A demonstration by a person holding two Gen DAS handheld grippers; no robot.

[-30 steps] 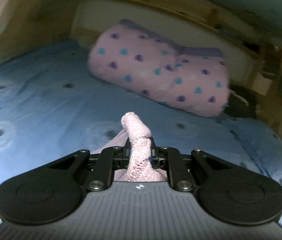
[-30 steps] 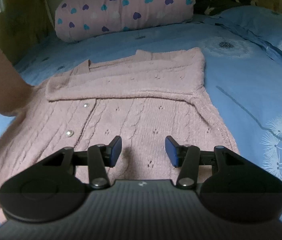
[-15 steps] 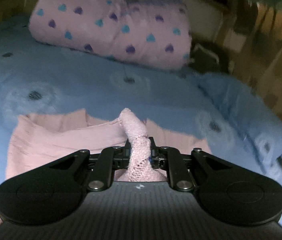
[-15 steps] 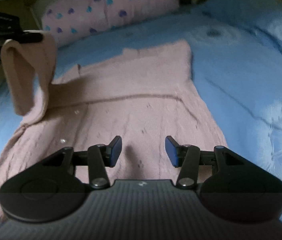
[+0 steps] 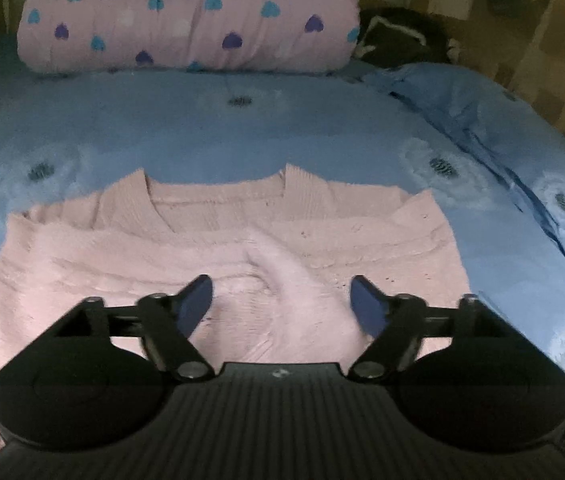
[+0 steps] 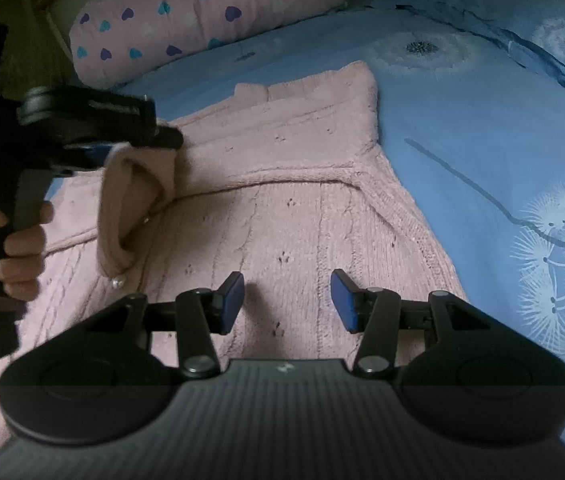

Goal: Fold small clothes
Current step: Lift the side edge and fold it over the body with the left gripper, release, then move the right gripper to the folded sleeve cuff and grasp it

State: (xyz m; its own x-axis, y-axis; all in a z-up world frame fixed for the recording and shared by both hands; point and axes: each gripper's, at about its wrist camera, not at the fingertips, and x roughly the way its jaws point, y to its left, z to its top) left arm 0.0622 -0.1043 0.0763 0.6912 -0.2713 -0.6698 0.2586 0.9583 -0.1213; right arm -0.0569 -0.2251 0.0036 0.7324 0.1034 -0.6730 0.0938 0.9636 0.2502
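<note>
Now the left claw was opening: 1 sec earlier it had been clamped on the pink sleeve, lifted w/ only bedspread and pillow ahead; here its jaws were spreading wide over the cardigan. In the left view the sleeve lay between the pads w/o being pressed. In the right view the cuff looked draped from that claw, so whether it had fully dropped free was hard to tell. The right claw hovered part-open and empty, as it had 1 sec before, over the lower front of the cardigan. The cardigan lay flat on the blue bed, neckline toward the heart-print pillow, other sleeve already folded across the chest. So probably both sleeves were in; next likely a fold of the body, hem toward the collar.
</note>
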